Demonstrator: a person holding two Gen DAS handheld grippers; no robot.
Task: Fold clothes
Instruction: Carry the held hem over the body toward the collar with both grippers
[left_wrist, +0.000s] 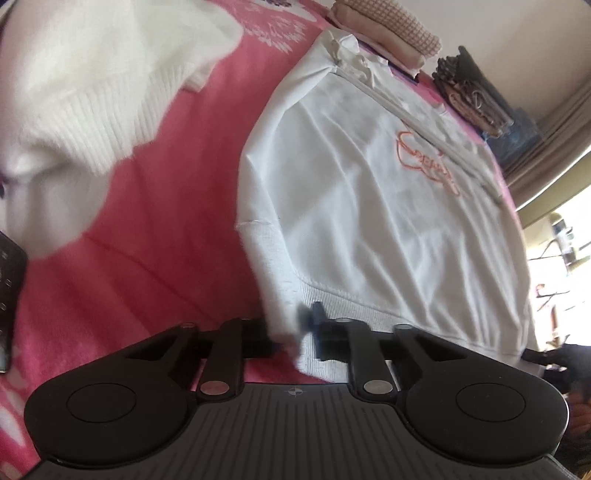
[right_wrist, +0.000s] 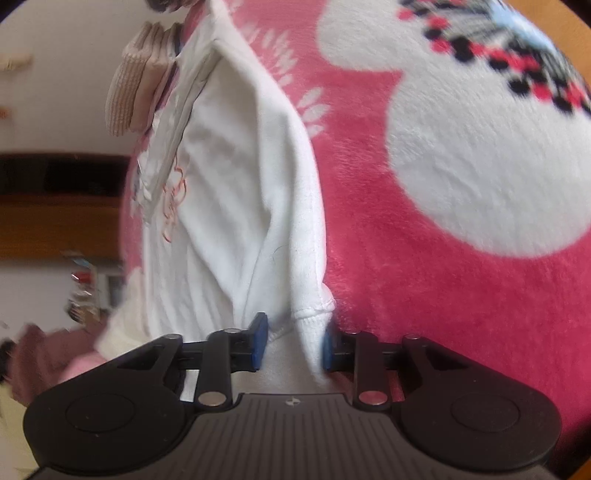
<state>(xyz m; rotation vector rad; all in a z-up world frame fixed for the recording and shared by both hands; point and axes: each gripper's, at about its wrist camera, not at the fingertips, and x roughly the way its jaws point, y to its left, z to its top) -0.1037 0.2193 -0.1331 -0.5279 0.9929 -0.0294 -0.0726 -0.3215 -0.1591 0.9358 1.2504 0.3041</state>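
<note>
A pink blanket fills both views. On it a white hoodie with orange script lies across the centre and right of the left wrist frame. At upper left sits a fluffy white sweater; folded clothes stack at the top. At bottom centre, the left hand-held gripper pinches the hoodie's ribbed hem, fingers nearly together. The right hand-held gripper, bottom centre of its frame, stands partly open around a hem corner, blue pads beside the cloth.
</note>
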